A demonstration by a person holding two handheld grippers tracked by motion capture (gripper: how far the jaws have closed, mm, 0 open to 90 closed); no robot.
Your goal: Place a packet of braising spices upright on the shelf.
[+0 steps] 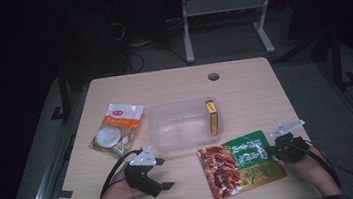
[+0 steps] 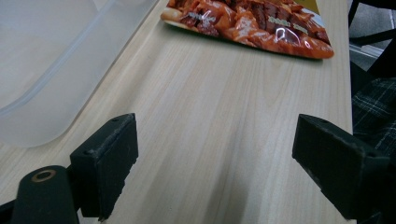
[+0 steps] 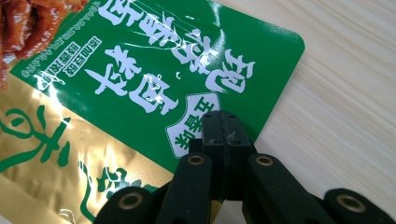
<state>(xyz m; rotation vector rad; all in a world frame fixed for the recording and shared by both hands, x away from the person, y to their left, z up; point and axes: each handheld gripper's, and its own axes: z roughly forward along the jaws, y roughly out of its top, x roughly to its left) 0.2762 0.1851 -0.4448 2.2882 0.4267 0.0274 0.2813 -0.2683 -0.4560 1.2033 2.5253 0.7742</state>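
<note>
A green, gold and red snack pouch (image 1: 242, 165) lies flat near the table's front edge, right of centre. My right gripper (image 1: 274, 151) is at its right edge. In the right gripper view the jaws are pressed together on the green corner of the pouch (image 3: 140, 79), so the right gripper (image 3: 223, 128) is shut on it. My left gripper (image 1: 164, 173) rests low at the front left, jaws pointing right toward the pouch. In the left gripper view the gripper (image 2: 215, 158) stands wide open over bare wood, with the pouch's red end (image 2: 261, 23) ahead.
A clear plastic container (image 1: 155, 132) sits mid-table with a yellow box (image 1: 212, 118) standing inside at its right end; its corner (image 2: 46, 70) lies just left of my left jaw. A white and orange packet (image 1: 117, 129) lies left of it. The table has a cable hole (image 1: 213, 76) at the back.
</note>
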